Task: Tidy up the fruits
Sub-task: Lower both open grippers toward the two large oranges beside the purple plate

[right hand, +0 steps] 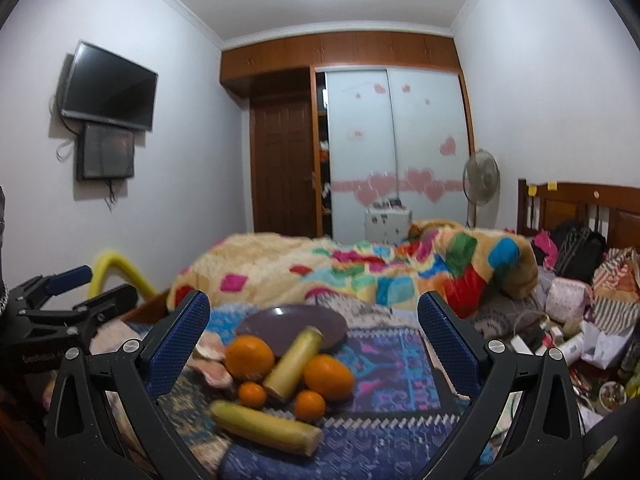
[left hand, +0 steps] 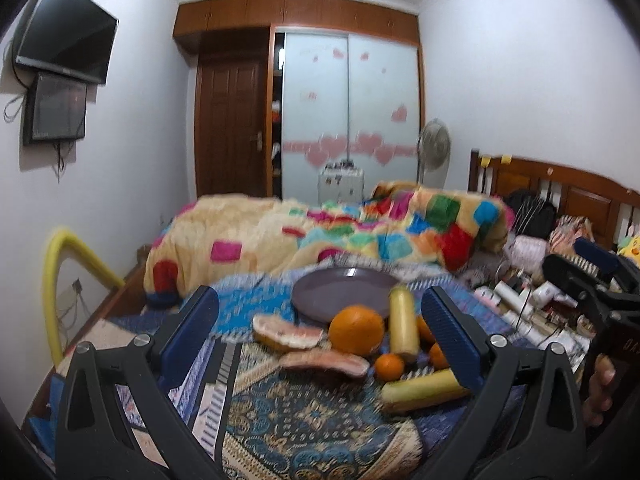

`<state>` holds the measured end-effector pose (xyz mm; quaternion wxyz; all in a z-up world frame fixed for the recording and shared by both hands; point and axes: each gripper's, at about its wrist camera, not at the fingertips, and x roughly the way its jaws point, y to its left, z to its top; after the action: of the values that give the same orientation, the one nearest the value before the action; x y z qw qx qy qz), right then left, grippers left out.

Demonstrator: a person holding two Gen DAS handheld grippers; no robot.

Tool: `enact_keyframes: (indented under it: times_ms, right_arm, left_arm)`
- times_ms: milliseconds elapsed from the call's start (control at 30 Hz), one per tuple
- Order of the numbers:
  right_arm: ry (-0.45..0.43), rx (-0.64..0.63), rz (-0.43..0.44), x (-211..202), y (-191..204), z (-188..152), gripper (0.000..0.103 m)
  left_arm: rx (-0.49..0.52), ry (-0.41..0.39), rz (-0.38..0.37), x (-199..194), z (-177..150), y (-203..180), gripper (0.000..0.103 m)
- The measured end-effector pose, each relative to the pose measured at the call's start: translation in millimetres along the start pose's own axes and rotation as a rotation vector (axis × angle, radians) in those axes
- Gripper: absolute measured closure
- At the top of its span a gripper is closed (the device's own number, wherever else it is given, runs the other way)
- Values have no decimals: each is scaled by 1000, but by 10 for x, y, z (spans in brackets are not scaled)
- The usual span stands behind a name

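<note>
Fruit lies on a patterned cloth on the bed. A large orange, a second large orange, two small oranges, two yellow sugarcane pieces and two pink pomelo slices lie in front of an empty purple plate. My left gripper is open and empty, above the fruit. My right gripper is open and empty, and also shows at the right edge of the left wrist view.
A colourful patchwork blanket is heaped behind the plate. Bottles and clutter cover the bed's right side by the wooden headboard. A yellow foam-wrapped rail stands at the left.
</note>
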<state>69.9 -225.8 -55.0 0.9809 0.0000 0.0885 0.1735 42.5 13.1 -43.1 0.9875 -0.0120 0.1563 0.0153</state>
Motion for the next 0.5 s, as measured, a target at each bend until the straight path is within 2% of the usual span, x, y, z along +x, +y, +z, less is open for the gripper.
enact_keyframes:
  times_ms: [167,267,367,500]
  right_arm:
    - [117,-11,-33,191,-116,-242,0]
    - [189,-22,-42,270,-152,-401,0]
    - [254,-45,-55,342,-172,-580,0]
    - [308,-59,-50,465,-195,-658,0]
  left_arm:
    - [-22,118,10,333,-267,90,0]
    - [2,176,32,509,-458,86,0]
    - [29,222,43,649,-635,75,0]
    - [32,268,44,782,-770,90,0]
